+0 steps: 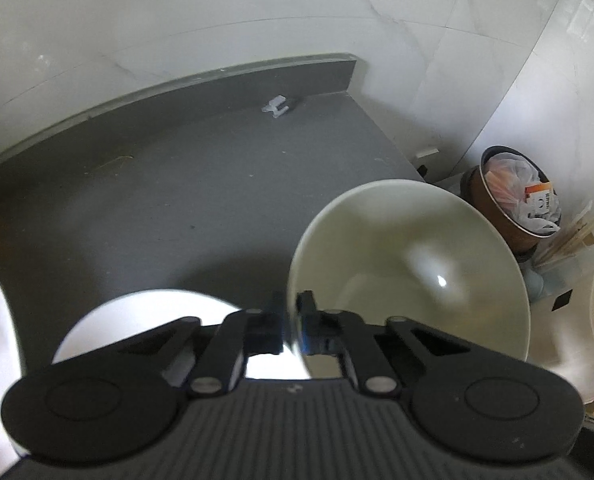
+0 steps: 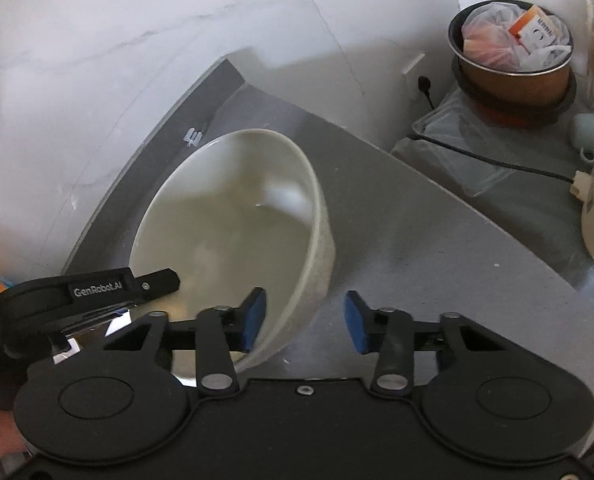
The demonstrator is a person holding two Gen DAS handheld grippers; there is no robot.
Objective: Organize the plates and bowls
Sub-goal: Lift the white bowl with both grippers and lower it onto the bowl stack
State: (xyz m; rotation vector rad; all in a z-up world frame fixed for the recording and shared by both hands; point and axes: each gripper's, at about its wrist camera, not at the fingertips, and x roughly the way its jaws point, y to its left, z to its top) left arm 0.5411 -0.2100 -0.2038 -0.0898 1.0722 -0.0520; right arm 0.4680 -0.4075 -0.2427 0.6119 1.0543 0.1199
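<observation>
Left wrist view: left tool (image 1: 293, 322) pinches the rim of the tilted white bowl (image 1: 409, 264) above the grey counter (image 1: 177, 200), white plate (image 1: 145, 320) beneath. Right wrist view alone shows the right tool (image 2: 305, 320), fingers spread, straddling the bowl's wall.

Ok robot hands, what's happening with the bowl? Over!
Left gripper shut on bowl rim, bowl tilted. Right gripper open, rim between fingers. White plate below. Nothing in the way.
</observation>
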